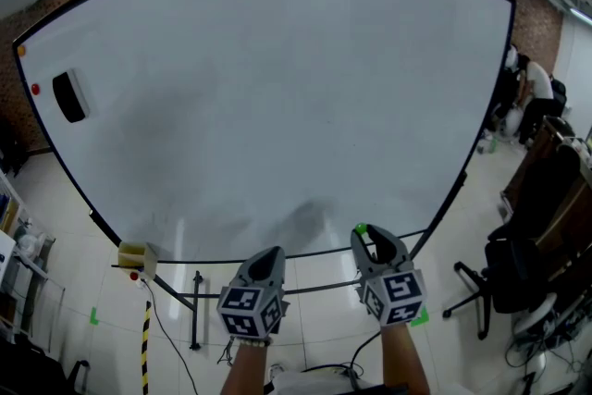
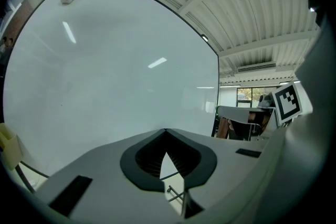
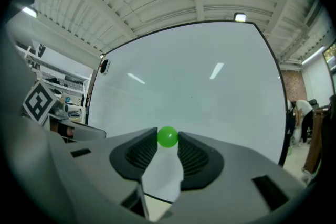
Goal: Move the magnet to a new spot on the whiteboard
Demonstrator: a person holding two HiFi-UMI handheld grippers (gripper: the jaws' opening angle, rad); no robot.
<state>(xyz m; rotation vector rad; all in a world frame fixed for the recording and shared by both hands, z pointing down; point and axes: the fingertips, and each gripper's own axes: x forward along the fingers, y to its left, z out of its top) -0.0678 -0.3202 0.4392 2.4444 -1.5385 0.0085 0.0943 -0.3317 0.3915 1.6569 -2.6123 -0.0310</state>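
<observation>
Right tool [image 1: 368,234] pinching green magnet [image 3: 168,137] at its tips, left tool [image 2: 166,134] closed and empty, whiteboard [image 1: 277,88] ahead

Large whiteboard [image 1: 277,88], black eraser [image 1: 70,96] stuck near its left edge, small red magnet [image 1: 35,89] just beside the eraser

Eraser [image 1: 70,96] sits on the whiteboard [image 1: 277,88] at its far left edge. Both grippers stand before the whiteboard's lower edge: left gripper [image 1: 270,253] near centre, right gripper [image 1: 366,234] further right, with the magnet [image 1: 361,228] between its jaws.
</observation>
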